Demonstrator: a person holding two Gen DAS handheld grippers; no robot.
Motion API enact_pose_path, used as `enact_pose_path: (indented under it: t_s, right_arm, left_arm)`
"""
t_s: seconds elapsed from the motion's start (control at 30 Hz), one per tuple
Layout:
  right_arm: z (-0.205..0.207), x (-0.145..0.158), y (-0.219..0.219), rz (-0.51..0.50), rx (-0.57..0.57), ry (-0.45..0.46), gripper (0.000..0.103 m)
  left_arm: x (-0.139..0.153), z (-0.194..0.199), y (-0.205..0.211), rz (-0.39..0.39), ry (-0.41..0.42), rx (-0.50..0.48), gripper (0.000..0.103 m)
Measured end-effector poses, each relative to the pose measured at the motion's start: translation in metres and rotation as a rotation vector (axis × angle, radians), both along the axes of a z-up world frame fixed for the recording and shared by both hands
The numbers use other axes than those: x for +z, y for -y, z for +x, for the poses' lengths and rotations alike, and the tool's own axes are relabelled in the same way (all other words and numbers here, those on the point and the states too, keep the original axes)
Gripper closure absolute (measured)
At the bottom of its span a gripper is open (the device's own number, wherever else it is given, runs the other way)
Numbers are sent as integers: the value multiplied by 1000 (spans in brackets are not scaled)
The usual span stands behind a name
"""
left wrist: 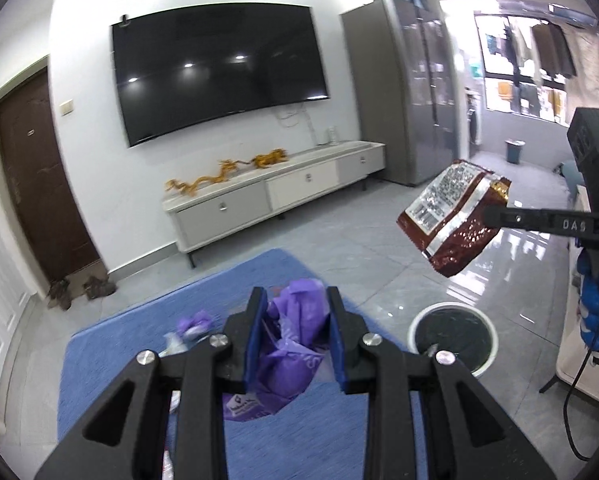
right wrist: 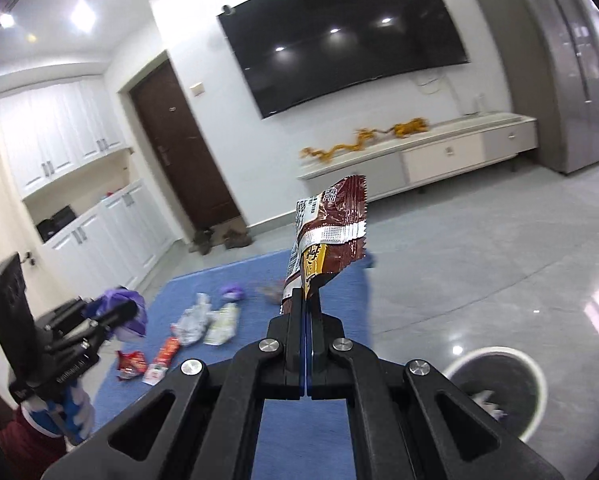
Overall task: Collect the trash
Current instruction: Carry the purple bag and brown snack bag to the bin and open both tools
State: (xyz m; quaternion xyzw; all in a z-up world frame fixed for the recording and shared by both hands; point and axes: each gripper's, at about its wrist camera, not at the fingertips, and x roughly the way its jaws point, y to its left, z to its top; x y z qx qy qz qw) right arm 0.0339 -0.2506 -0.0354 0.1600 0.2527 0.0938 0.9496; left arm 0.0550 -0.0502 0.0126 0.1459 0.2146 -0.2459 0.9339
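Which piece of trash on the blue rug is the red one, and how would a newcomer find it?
Start at the blue rug spread on the grey tile floor below the wall television. In the right wrist view, a row of litter lies on the rug's left part. The red wrapper is the crumpled one at the near end, beside a red-and-white box; the others are pale or purple.

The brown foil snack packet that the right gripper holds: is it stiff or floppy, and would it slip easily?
The brown foil snack packet probably keeps some stiffness: it stands up above the right gripper, pinched only at one edge, without drooping. It looks flat and likely light. Its glossy foil may be slippery, though the shut jaws hold it.
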Motion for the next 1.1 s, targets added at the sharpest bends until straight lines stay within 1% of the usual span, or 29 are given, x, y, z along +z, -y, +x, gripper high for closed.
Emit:
enact_pose_path:
  t_s: [0.1,0.2,0.23,0.27,0.3,0.4,0.47,0.57,0.63,0.7,0.77,0.8,0.83,0.87,0.93,0.97,1.0,1.03,1.1]
  right_arm:
    - [-8,-8,24,-25,-58,-22,103]
    - [-10,-27,48,-74,-120,-71,103]
    - [-9,-37,54,-88,-137,-92,103]
    - [-8,-50,64,-105,-162,-122,103]
    - [-6,-65,75,-113,-187,-158,103]
    - [0,-106,107,-101,-250,-254,103]
    - [4,-132,125,-87,-282,-312,103]
    - [14,-168,148,-70,-315,-395,103]
    - [21,-186,159,-58,-326,-434,103]
    - [29,-204,168,-47,-336,-476,103]
    - [37,-221,176,-45,-342,-512,102]
    - [41,-227,177,-38,-341,-527,100]
    - [41,-233,179,-30,-338,-542,99]
    - [44,-240,180,-28,-339,-556,98]
    - [47,-253,184,-19,-338,-576,97]
    - [47,-258,187,-12,-338,-585,89]
    - [48,-264,188,-8,-342,-595,84]
    - [52,-269,189,-7,-346,-602,83]
    - [51,-274,190,-1,-347,-608,76]
  left_arm:
    - [-4,9,37,9,-32,-60,76]
    - [-15,20,76,10,-99,-123,76]
    - [-22,27,97,14,-133,-149,76]
    - [-28,33,111,16,-164,-168,75]
    - [-38,42,131,19,-212,-197,75]
    - [-62,61,179,41,-294,-236,75]
    - [-84,77,211,60,-351,-258,75]
    - [-114,94,249,78,-430,-282,74]
    - [-135,104,268,82,-479,-292,72]
    - [-149,110,283,87,-506,-293,72]
    - [-166,115,296,98,-538,-305,65]
    - [-173,118,303,104,-552,-309,61]
    - [-179,123,305,106,-561,-309,54]
    - [-183,125,308,105,-569,-308,50]
    - [-190,128,313,105,-588,-301,50]
    - [-194,129,313,108,-595,-296,49]
    - [-195,131,312,107,-600,-293,49]
    - [-195,132,311,102,-602,-292,49]
    - [-193,132,307,91,-598,-287,49]
